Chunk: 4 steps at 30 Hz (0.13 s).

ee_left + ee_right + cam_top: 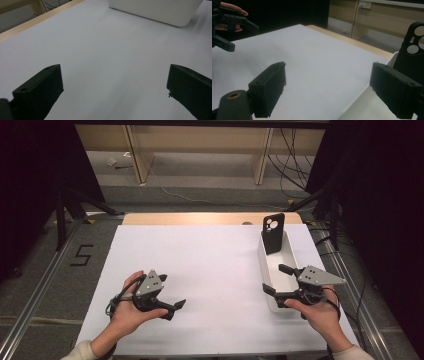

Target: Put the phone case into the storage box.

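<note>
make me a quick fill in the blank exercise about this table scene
1. The black phone case stands propped inside the white ____ at the table's right side.
2. The left gripper has its jaws ____ and holds nothing.
3. The right gripper hovers over the ____ end of the tray.
4. The sheet covering the table is ____.

Missing words: tray; open; near; white

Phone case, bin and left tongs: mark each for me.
Phone case point(273, 239), high view, on its black back below the camera holes.
Bin point(289, 251), high view, on its white right wall.
Left tongs point(173, 309), high view, midway between the open tips.
</note>
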{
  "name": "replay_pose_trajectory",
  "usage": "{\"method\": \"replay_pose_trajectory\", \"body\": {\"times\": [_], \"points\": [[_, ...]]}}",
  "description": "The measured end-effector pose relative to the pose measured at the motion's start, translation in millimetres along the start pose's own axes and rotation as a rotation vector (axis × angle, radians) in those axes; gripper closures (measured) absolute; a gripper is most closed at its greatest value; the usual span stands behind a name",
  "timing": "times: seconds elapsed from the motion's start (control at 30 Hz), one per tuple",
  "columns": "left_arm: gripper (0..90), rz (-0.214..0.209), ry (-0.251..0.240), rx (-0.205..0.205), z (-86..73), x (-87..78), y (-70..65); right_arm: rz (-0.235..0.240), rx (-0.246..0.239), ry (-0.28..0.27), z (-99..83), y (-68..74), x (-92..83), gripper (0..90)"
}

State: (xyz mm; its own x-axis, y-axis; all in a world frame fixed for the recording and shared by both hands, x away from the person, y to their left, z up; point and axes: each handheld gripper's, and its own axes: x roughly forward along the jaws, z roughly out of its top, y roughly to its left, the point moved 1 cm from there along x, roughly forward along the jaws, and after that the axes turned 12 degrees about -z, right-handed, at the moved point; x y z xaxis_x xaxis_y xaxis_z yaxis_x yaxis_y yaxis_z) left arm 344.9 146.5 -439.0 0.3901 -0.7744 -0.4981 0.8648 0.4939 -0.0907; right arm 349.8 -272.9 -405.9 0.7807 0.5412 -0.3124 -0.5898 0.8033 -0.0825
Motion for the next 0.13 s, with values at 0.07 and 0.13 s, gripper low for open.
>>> {"method": "replay_pose_trajectory", "body": {"times": [0.07, 0.13], "points": [[0.1, -0.002, -0.001, -0.002, 0.1, 0.1, 0.2, 0.001, 0.001, 0.000, 0.1, -0.1, 0.0, 14.7], [0.2, -0.002, -0.001, -0.002, 0.2, 0.4, 0.4, -0.002, 0.003, -0.002, 0.0, -0.5, 0.2, 14.6]]}}
